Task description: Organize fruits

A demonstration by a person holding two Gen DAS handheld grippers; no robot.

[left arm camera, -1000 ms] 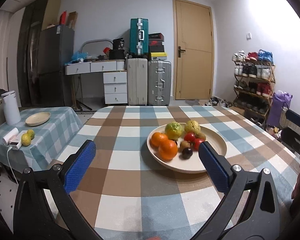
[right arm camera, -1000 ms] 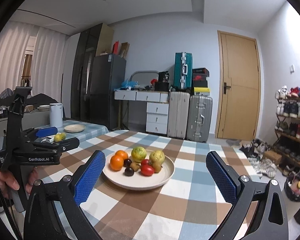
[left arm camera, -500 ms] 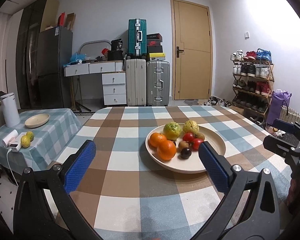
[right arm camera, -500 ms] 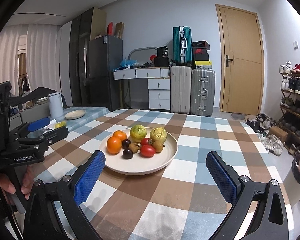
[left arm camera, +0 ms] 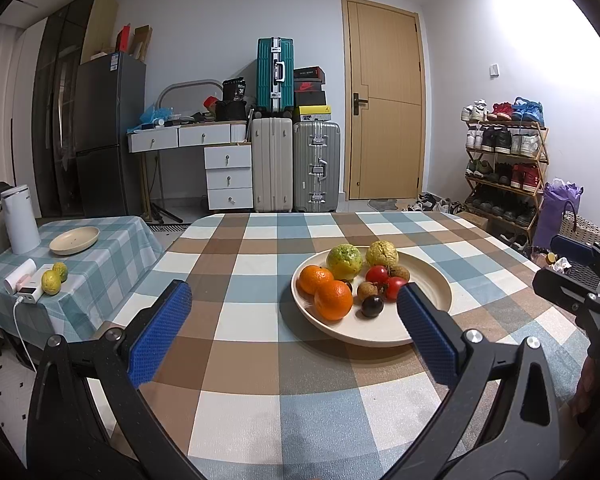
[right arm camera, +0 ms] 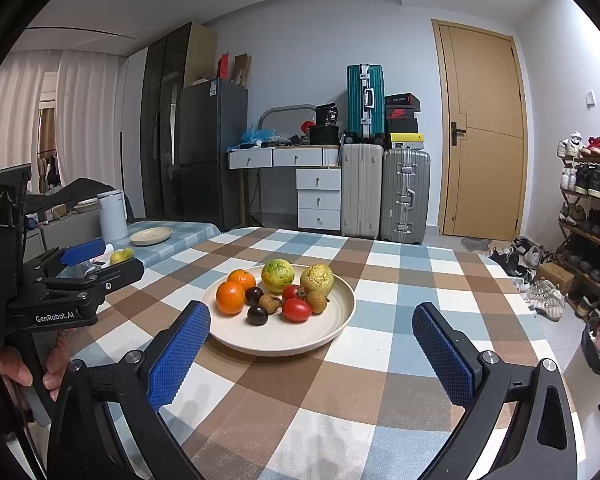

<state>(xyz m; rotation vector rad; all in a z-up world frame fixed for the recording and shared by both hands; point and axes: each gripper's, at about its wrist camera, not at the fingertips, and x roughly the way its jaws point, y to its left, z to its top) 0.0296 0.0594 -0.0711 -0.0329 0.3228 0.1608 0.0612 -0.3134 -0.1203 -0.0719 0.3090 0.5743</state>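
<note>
Hovering wide apart and empty, both tongs (left arm camera: 296, 322) (right arm camera: 320, 342) face the round fruit plate (right arm camera: 342, 316).

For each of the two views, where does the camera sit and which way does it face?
Left wrist: on the left tongs, facing across the checked table at the fruit plate; the right tongs show at the right edge.
Right wrist: on the right tongs, facing the same plate; the left tongs and a hand show at left.
Shared: plate, table, suitcases, door.

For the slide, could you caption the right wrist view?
Open right gripper hovers before a plate of mixed fruit on a checked table.
</note>
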